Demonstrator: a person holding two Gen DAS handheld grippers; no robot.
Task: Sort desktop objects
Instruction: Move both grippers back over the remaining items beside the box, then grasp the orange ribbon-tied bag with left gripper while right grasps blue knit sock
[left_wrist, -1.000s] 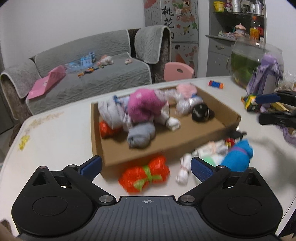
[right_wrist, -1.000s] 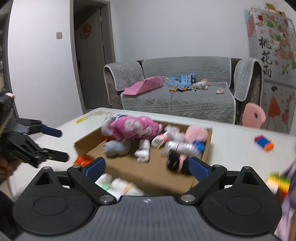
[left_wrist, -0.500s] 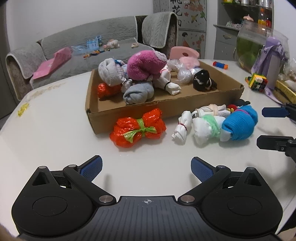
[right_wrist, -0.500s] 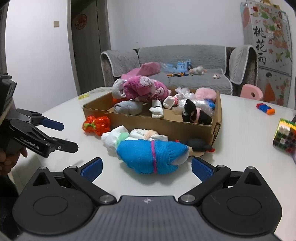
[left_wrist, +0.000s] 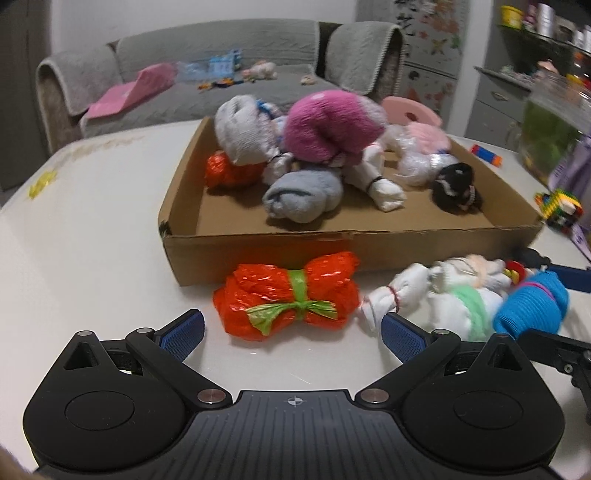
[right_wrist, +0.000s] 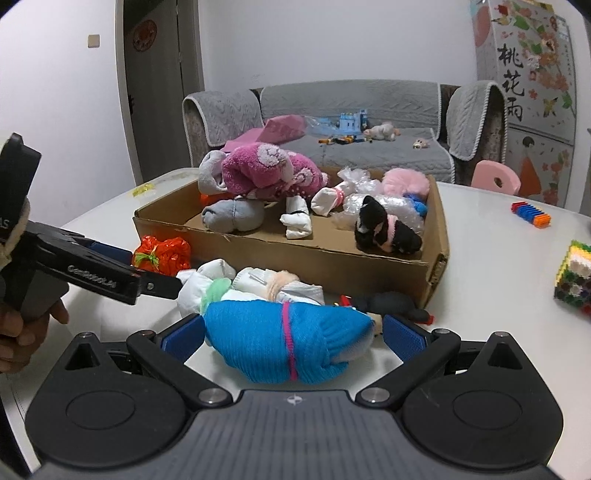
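Lying on white table (left_wrist: 92, 229) before cardboard box (left_wrist: 332, 247): orange bundle (left_wrist: 288, 295), white bundle (left_wrist: 443, 295), blue roll (right_wrist: 288, 343). Our right gripper (right_wrist: 293, 334) wide open, blue roll between fingers, not clamped. Our left gripper (left_wrist: 291, 330) wide open, empty, just short of orange bundle. Box holds pink plush (left_wrist: 332, 125), grey sock roll (left_wrist: 303, 192), black toy (left_wrist: 456, 182).
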